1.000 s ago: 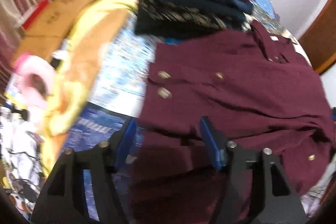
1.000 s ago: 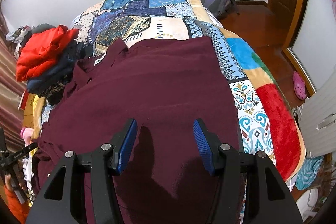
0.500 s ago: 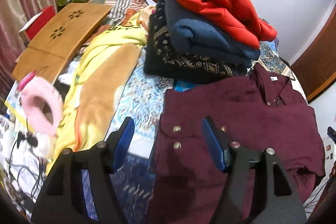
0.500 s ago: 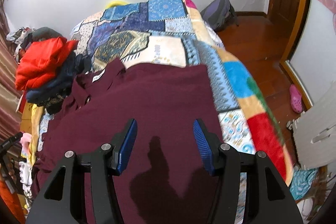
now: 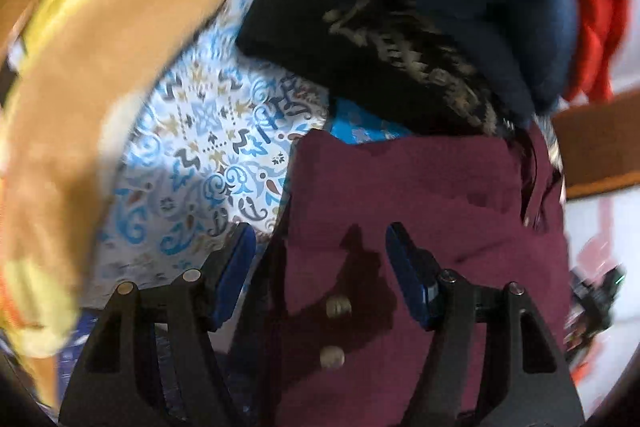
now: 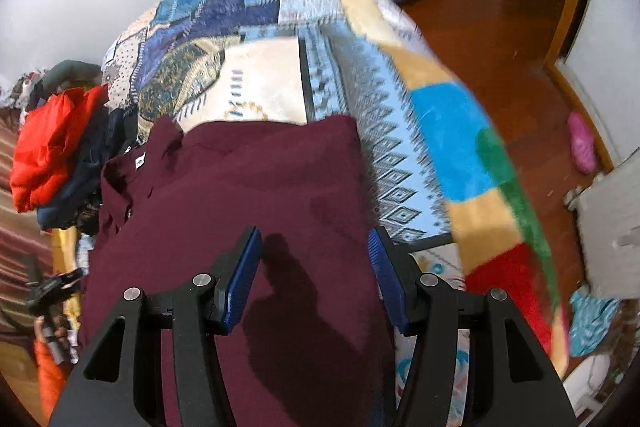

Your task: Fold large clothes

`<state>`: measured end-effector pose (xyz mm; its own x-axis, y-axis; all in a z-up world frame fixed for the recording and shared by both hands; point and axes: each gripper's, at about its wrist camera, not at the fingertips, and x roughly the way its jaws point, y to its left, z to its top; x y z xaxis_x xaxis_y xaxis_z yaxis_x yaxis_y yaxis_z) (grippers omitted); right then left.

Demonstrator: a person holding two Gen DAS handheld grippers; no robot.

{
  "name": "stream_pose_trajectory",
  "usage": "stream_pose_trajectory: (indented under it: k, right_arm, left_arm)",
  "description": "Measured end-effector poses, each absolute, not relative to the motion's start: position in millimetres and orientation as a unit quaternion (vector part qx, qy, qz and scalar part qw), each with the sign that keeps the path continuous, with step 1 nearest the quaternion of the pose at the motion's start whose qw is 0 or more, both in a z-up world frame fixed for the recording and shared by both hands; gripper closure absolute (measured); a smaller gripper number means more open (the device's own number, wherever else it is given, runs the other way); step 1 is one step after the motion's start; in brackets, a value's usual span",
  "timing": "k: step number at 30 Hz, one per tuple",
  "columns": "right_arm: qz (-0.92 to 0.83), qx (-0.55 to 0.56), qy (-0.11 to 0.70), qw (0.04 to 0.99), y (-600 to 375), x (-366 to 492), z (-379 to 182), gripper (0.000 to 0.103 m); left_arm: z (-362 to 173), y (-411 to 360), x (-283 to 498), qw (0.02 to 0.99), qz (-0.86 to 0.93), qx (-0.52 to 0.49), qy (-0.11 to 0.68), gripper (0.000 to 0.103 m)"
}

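A maroon button shirt [image 6: 248, 195] lies spread on the patterned bedspread [image 6: 404, 155], collar to the left. It also shows in the left wrist view [image 5: 404, 195], with its folded sleeve edge and two buttons between the fingers. My left gripper [image 5: 320, 267] is open and empty, low over the shirt's left edge. My right gripper [image 6: 314, 267] is open and empty, low over the shirt's right side near its right edge.
A stack of folded clothes [image 5: 460, 11], red on navy on black-patterned, sits just beyond the shirt; it also shows in the right wrist view [image 6: 60, 155]. A yellow-and-tan blanket [image 5: 104, 75] lies at left. The bed's edge and wooden floor [image 6: 500, 39] are at right.
My left gripper has dropped and moved forward toward the shirt's left edge and the clothes stack. My right gripper has shifted right, toward the shirt's right edge. Both stay open.
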<state>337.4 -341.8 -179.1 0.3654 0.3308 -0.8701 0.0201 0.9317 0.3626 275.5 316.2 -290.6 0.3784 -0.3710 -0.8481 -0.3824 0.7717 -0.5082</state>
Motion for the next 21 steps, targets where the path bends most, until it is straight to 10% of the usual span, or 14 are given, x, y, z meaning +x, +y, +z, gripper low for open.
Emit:
stream_pose_trajectory:
  k: [8, 10, 12, 16, 21]
  right_arm:
    - [0.129, 0.201, 0.555, 0.797, -349, 355, -191, 0.048]
    - [0.134, 0.22, 0.551, 0.794, -352, 362, -195, 0.048]
    - [0.129, 0.23, 0.55, 0.793, -353, 365, -198, 0.054]
    - [0.14, 0.229, 0.545, 0.794, -348, 367, -190, 0.1]
    - [0.165, 0.172, 0.5, 0.832, -320, 360, -148, 0.101]
  left_arm:
    - [-315, 313, 288, 0.748, 0.001, -0.362, 0.556, 0.036]
    - [-311, 312, 288, 0.754, -0.001, -0.368, 0.544, 0.06]
    - [-305, 312, 290, 0.757, 0.007, -0.369, 0.539, 0.088]
    - [-278, 307, 290, 0.786, 0.027, -0.334, 0.519, 0.095]
    - [-219, 300, 298, 0.843, 0.052, -0.259, 0.469, 0.097]
